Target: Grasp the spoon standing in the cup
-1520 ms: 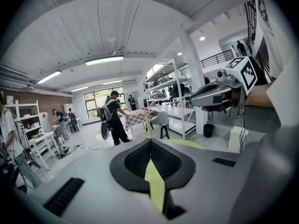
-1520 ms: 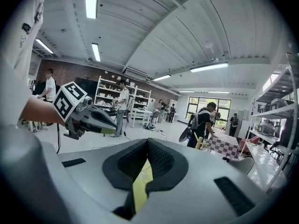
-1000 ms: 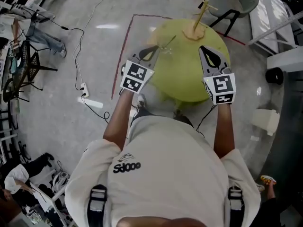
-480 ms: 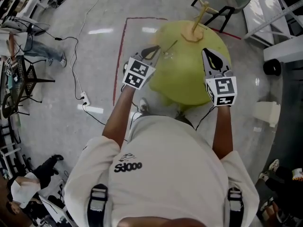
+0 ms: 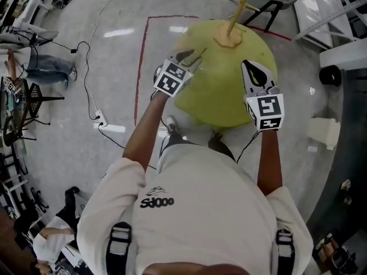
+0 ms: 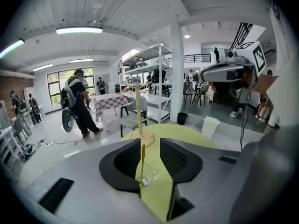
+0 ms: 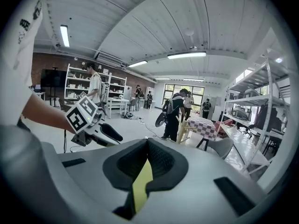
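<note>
**Head view.** Your left tool [image 5: 189,57] is at the left edge of the round yellow-green table [image 5: 229,96]. Its tips are at the spoon [image 5: 199,54], which shows only as a thin slanted line. The cup cannot be made out from here. Your right tool [image 5: 248,66] is over the right side of the table, well apart from the spoon. A wooden stand [image 5: 231,26] rises from the far side of the table top. A red line [image 5: 140,67] is marked on the floor to the left of the table, and a cable with a power strip [image 5: 101,118] lies further left.

**Left gripper view.** The jaws are apart and opening. The spoon stands between them, close to the left jaw, and neither pad presses on it. Its bowl sits in a clear glass cup [image 6: 148,174] on the table, and its handle leans only slightly off upright. The wooden stand is on the table beyond the cup, in line with the gap. Your right tool shows at the upper right, held in the air. Past the table, a white bin [image 6: 210,125] and a black bin [image 6: 182,118] stand on the floor. A person in dark clothes [image 6: 78,101] stands to the left.

**Right gripper view.** The jaws are pressed together at their tips with nothing between them. Only a narrow sliver of the table top shows in the gap below the tips. Your left tool appears at the left, at the end of a bare forearm [image 7: 37,111]. Neither the spoon nor the cup is visible in this view.
</note>
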Available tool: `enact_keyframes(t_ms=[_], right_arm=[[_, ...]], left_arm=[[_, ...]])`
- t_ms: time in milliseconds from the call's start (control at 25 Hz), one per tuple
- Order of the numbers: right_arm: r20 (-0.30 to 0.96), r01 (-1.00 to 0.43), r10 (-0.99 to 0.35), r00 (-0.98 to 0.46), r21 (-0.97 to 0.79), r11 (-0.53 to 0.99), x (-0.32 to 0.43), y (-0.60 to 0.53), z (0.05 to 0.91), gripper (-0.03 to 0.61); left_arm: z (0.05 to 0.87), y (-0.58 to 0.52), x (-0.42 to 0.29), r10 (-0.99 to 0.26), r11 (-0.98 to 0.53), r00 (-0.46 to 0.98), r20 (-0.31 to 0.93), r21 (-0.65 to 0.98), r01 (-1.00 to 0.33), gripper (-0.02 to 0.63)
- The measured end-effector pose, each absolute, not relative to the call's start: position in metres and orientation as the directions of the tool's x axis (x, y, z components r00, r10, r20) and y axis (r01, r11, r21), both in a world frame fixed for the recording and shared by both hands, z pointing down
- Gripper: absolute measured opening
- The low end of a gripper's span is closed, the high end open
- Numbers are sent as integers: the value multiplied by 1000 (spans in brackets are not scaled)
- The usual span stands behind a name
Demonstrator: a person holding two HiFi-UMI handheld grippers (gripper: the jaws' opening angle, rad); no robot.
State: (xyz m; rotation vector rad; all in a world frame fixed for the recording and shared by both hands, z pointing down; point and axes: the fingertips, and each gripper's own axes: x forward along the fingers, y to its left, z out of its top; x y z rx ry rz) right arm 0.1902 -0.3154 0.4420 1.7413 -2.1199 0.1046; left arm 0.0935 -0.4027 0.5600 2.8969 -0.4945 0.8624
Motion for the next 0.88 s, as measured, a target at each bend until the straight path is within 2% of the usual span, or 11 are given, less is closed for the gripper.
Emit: enact_keyframes(t_ms=[320,560,880], right_arm=[[376,-960,-914,-152,165,227,209,-320,466,21],[403,-965,-904,-145,144,219,215,-323,480,21],[430,-970,-894,-129,132,203,217,-323,489,21]], left_arm=[[628,-424,127,-254,-940,721,645,12,-342,155],[662,-438,136,-237,-934,673,700,27,-356,143],[685,-445,144,-203,-950,645,737,12,-313,114]])
